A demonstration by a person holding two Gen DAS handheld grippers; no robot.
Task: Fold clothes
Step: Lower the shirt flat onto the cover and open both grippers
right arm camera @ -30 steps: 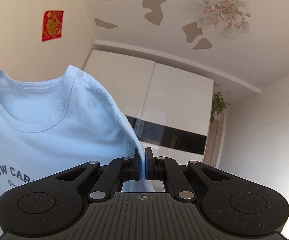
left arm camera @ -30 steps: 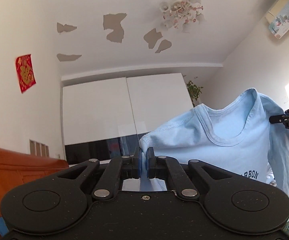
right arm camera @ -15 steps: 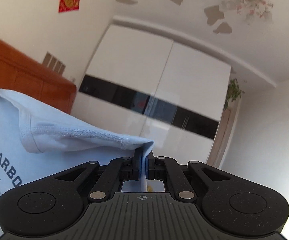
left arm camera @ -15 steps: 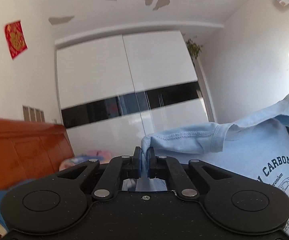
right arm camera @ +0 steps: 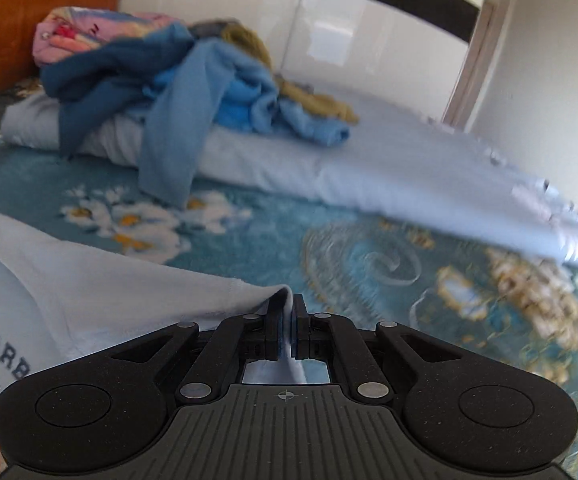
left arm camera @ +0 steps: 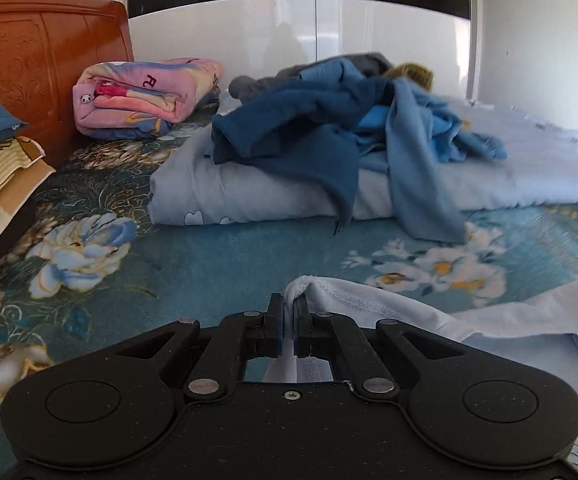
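Pale-blue T-shirt [right arm camera: 101, 280], seemingly slack, printed.

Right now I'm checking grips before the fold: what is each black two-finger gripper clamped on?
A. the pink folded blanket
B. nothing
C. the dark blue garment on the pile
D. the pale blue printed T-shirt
D: pale blue T-shirt fabric sits pinched in both the left gripper and right gripper.

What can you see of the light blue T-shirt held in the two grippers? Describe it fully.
The light blue T-shirt looks like soft cotton jersey with stitched hems and dark printed lettering, partly cut off. The left gripper and right gripper each pinch a bunched edge. It hangs slack between them, low over the floral bedspread.
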